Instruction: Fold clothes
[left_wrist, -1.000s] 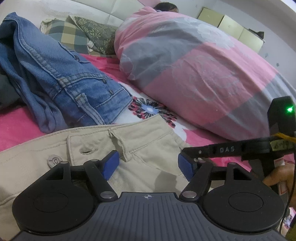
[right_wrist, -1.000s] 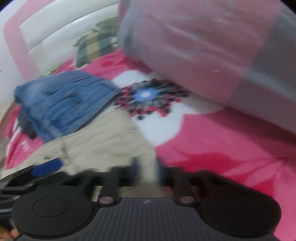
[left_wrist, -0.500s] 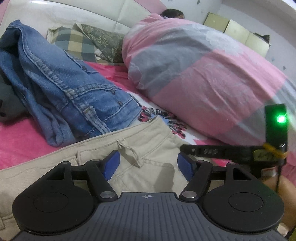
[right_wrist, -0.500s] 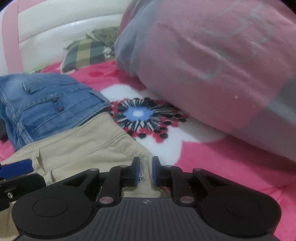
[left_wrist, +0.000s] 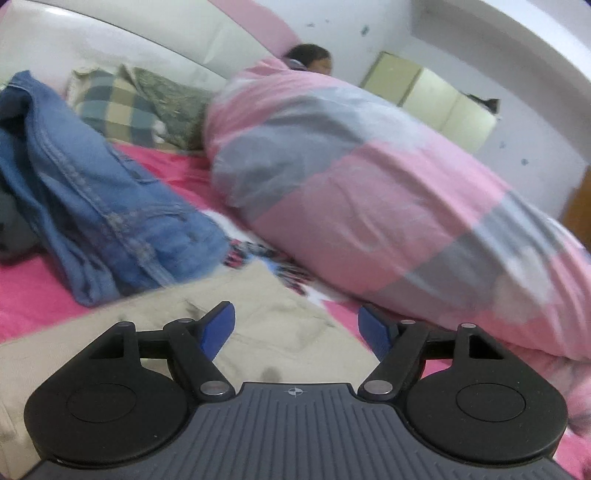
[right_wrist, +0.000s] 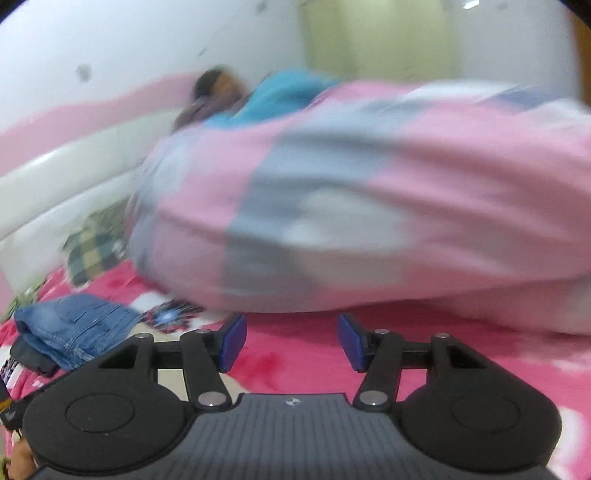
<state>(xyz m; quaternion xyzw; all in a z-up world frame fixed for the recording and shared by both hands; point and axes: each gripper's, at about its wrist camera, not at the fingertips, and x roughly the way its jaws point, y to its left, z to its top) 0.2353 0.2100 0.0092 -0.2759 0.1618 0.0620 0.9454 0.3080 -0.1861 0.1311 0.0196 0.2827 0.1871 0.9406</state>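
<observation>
Beige trousers (left_wrist: 280, 325) lie flat on the pink bed sheet (left_wrist: 33, 295), spreading under my left gripper (left_wrist: 296, 326). That gripper is open and holds nothing, its blue pads hovering over the cloth. My right gripper (right_wrist: 291, 341) is open too and empty, lifted above the pink sheet (right_wrist: 295, 354); only a sliver of the beige trousers (right_wrist: 170, 376) shows at its lower left. Blue jeans (left_wrist: 96, 214) lie crumpled beyond the trousers on the left, and the jeans (right_wrist: 74, 328) appear small in the right wrist view.
A big pink-and-grey duvet (left_wrist: 369, 192) bulges across the right side of the bed, with a person (left_wrist: 310, 59) lying behind it. A checked pillow (left_wrist: 114, 110) leans on the white headboard (left_wrist: 110, 48). A dark garment (left_wrist: 14, 229) lies at far left.
My right gripper has opened, let go of the beige trousers and lifted away, now facing the duvet. My left gripper drew back slightly and stays open. Both views are blurred by motion.
</observation>
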